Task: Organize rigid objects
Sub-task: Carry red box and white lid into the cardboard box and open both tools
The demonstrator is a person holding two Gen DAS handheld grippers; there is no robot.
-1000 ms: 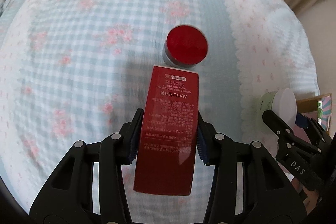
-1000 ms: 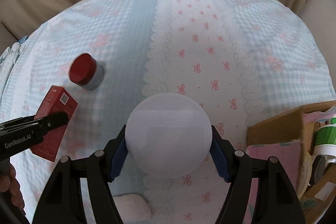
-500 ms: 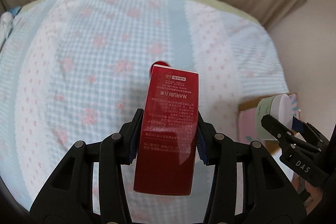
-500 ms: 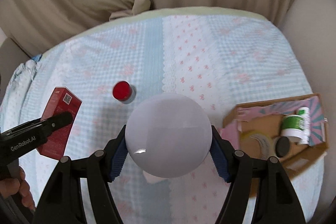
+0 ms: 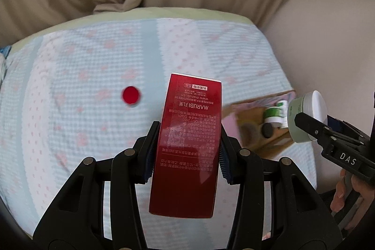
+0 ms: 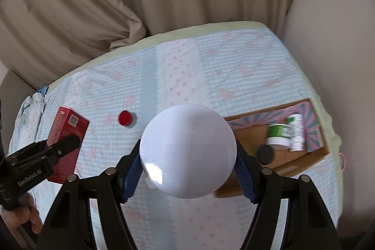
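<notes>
Above the bed, the left gripper (image 5: 186,154) is clamping a stiff, light red box (image 5: 187,142) at mid-length, while the right gripper (image 6: 187,170) is squeezing a slick, white-lidded jar (image 6: 187,151) across its sides.

We note a tall red carton (image 5: 187,142) with white print, held off the bed, long axis pointing away from the left camera, slightly tilted. A pale green jar (image 5: 302,118) with a white lid, lid face filling the right view, is also held aloft. A small red-capped jar (image 6: 126,118) stands alone on the checked bedspread. In the cardboard box (image 6: 302,159) at the bed's right edge: a green-and-white jar (image 6: 279,134), a white bottle (image 6: 296,131) lying down, a black lid (image 6: 265,154).
</notes>
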